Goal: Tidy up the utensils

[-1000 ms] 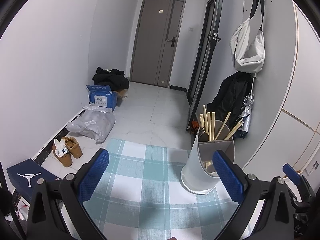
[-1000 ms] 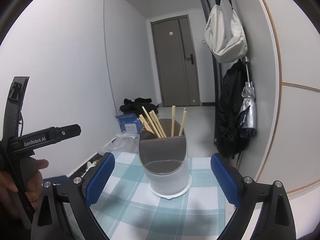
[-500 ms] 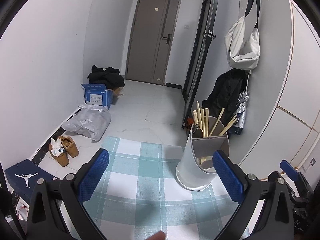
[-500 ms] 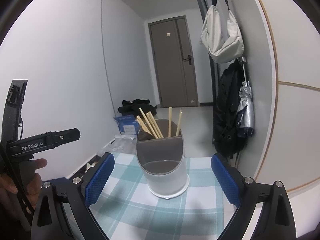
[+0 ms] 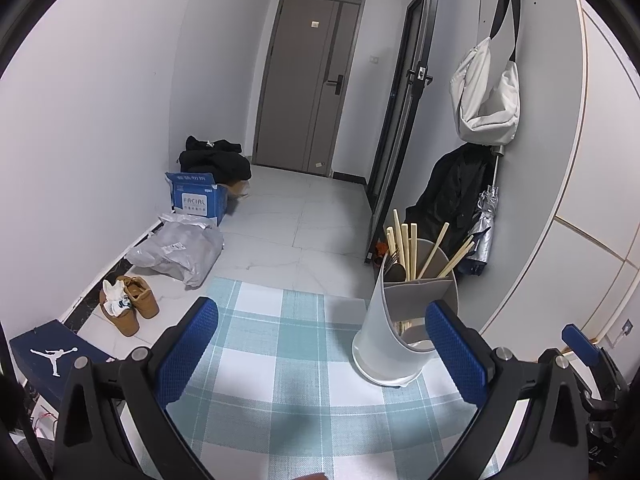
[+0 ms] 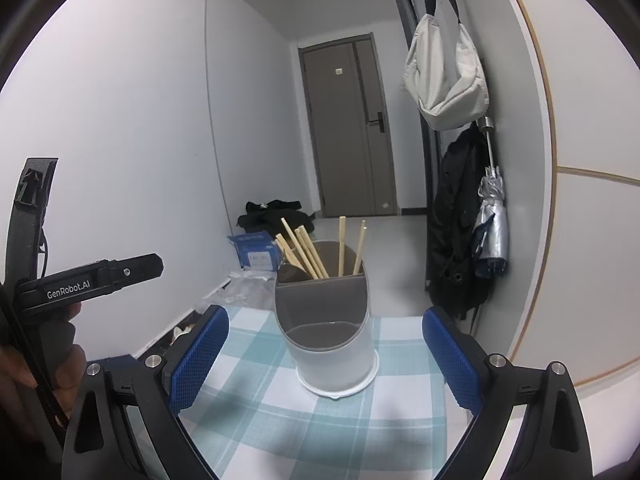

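A white utensil holder (image 6: 330, 340) with a grey divided top stands on the teal-and-white checked tablecloth (image 6: 280, 412). Several wooden chopsticks (image 6: 306, 252) lean in its back compartment; the front compartment looks empty. In the left wrist view the holder (image 5: 394, 338) sits at the right, its chopsticks (image 5: 410, 250) sticking up. My right gripper (image 6: 324, 356) is open, the holder standing just beyond its blue pads (image 6: 198, 354). My left gripper (image 5: 320, 350) is open and holds nothing, with the holder just behind its right pad (image 5: 456, 350). The left gripper's body (image 6: 86, 280) shows at the left of the right wrist view.
The table's far edge (image 5: 288, 290) drops to a tiled floor with shoes (image 5: 130, 306), a grey bag (image 5: 180, 248), a blue box (image 5: 196, 198) and a shoebox (image 5: 52, 354). A white bag (image 6: 444, 80), black jacket (image 6: 456, 236) and umbrella (image 6: 490, 220) hang on the right wall.
Both cameras have drifted slightly, so the holder sits a little lower and more to the left in the left wrist view. Both grippers stay open and empty.
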Demonstrator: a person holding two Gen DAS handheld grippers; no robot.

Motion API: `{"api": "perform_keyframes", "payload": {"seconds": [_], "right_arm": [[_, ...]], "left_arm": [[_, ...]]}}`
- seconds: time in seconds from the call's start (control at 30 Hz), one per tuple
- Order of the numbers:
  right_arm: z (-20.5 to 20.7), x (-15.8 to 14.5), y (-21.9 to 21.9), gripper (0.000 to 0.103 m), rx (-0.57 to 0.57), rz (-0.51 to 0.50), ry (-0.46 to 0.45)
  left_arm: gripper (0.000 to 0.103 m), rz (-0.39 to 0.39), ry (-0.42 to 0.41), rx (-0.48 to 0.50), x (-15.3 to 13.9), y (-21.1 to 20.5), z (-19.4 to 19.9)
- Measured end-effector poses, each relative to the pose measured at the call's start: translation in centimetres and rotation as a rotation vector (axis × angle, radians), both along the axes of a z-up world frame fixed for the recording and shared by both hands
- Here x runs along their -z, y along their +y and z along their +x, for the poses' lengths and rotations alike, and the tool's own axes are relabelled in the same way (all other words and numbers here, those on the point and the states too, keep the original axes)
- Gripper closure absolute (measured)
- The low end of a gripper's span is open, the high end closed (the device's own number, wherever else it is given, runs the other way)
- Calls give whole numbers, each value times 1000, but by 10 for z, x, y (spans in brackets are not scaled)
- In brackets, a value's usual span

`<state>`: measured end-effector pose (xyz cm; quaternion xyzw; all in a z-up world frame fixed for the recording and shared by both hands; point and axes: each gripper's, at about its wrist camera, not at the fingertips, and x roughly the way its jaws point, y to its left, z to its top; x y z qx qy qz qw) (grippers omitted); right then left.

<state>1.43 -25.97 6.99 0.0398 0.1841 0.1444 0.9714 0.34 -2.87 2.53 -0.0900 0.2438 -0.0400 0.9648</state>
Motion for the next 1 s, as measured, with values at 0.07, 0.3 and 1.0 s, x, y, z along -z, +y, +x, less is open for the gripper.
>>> {"api": "perform_keyframes", "payload": {"seconds": [0.07, 0.3, 1.0], "right_arm": [[-1, 0, 0, 5, -1, -3, -2], [-1, 0, 2, 5, -3, -7, -4], [2, 4, 3, 4, -8, -22, 6]], "left_arm": [[1, 1, 0, 2, 0, 0, 0], [1, 2, -18, -7, -2, 2, -1], [1, 28, 1, -33, 3, 4, 2]]}}
